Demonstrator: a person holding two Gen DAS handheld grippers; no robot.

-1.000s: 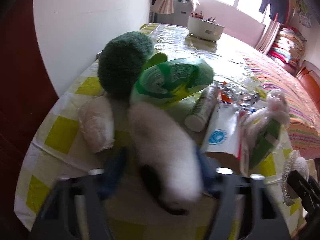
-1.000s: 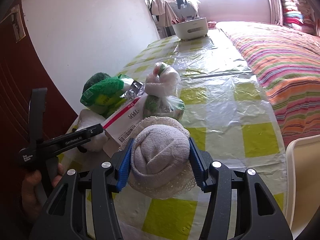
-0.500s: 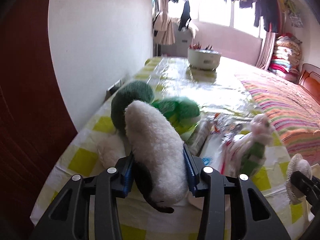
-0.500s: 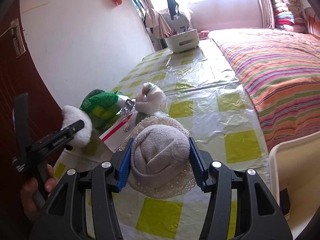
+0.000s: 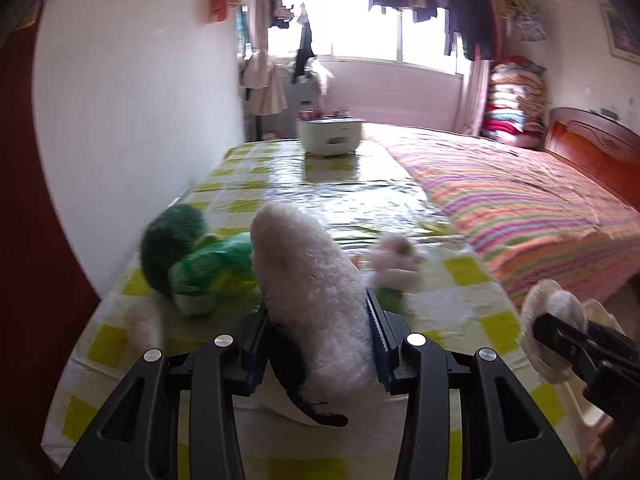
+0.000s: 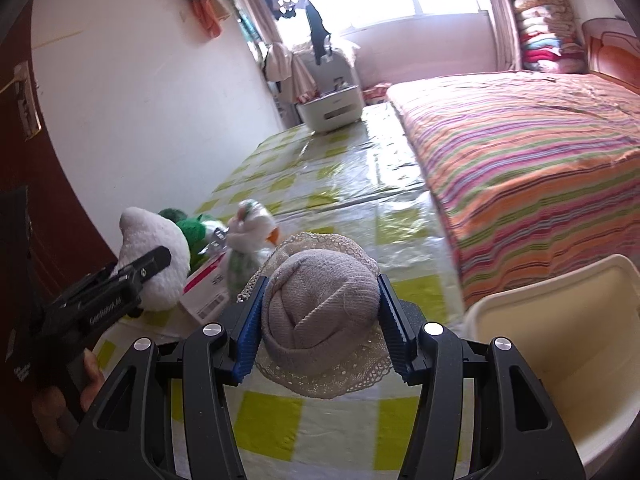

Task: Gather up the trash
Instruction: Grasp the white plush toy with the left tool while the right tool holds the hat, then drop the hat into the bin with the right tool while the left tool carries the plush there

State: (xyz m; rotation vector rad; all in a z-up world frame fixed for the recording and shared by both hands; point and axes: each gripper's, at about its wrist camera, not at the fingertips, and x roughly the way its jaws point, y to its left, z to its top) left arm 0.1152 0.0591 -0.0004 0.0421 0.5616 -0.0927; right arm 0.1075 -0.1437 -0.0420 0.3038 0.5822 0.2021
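Now my left gripper (image 5: 316, 350) has lifted the white plush (image 5: 308, 296) off the counter (image 5: 360, 196). Its jaws clamp it. My right gripper (image 6: 320, 328) jaws clamp a sock (image 6: 320, 304).

Daylight pours in from the window (image 5: 360, 36) at twelve o'clock, blown out to white in both views. It throws a strong glare on the plastic table cover (image 5: 344, 188) toward the middle. The wall (image 5: 132, 112) at nine o'clock is evenly lit. The left view is smeared by motion blur, and the green bag (image 5: 208, 268) is soft. Fisheye bending and dark corners ring both views.
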